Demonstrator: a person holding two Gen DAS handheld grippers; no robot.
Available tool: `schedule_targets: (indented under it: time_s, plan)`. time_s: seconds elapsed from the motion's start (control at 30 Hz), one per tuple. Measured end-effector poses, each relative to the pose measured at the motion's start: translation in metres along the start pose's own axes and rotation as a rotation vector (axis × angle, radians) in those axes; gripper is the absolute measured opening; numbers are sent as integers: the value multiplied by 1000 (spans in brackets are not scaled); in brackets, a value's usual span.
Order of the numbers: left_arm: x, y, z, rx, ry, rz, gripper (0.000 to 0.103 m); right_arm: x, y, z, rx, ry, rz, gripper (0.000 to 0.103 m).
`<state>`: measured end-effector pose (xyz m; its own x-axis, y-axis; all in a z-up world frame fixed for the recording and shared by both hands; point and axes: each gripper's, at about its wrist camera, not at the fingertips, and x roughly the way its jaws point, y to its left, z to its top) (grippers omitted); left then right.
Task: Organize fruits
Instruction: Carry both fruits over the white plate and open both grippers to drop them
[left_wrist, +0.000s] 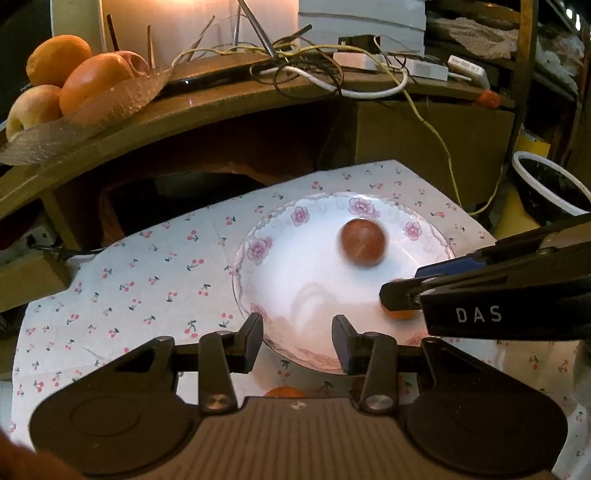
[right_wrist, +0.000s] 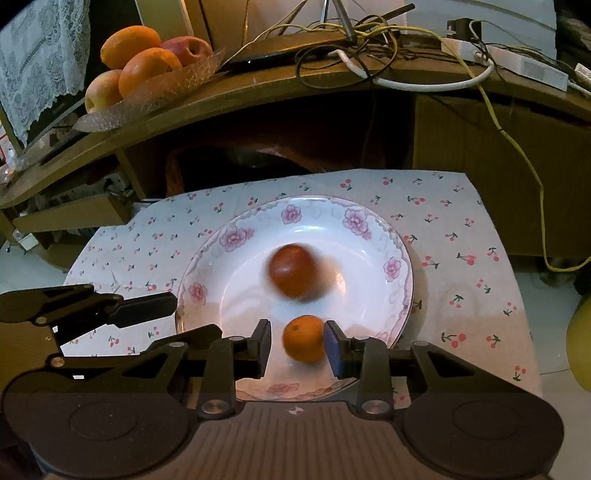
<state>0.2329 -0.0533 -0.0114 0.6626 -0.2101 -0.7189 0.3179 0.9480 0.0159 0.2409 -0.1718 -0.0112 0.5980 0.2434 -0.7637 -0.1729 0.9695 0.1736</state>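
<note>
Here, a small orange (right_wrist: 304, 338) sits between the spread fingers of the right gripper (right_wrist: 297, 347), low over the near side of a white plate (right_wrist: 236, 295) with a pink flower border. The blue-padded right finger looks to be touching the fruit, while a gap shows on the left side, so the jaws stand released rather than clamped. Farther in on the plate lies a darker red round fruit (right_wrist: 293, 271), blurred in both views, apart from the orange.

The plate rests on a white cloth (right_wrist: 461, 229) printed with small cherries. Behind it rises a curved wooden shelf (right_wrist: 295, 92), carrying a tangle of cables (right_wrist: 369, 48) and, at its left end, a glass dish (right_wrist: 147, 99) heaped with oranges and apples.

The left gripper (left_wrist: 297, 341) hovers at the near left rim of the plate, its fingers apart with nothing between them. In the left wrist view the right gripper reaches in from the right edge, its body marked DAS, fingertips over the plate's near right part. A black bowl with a white rim (left_wrist: 550, 188) stands off to the right.
</note>
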Motion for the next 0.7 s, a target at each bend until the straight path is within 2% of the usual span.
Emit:
schedule_targets:
  time_s: [0.43, 0.7]
  plan:
    - [-31, 24, 5, -44, -44, 14, 50, -18, -11, 2, 53, -60, -13, 38]
    - [-44, 32, -8, -20, -29, 13, 50, -29, 4, -11, 8, -32, 32, 38]
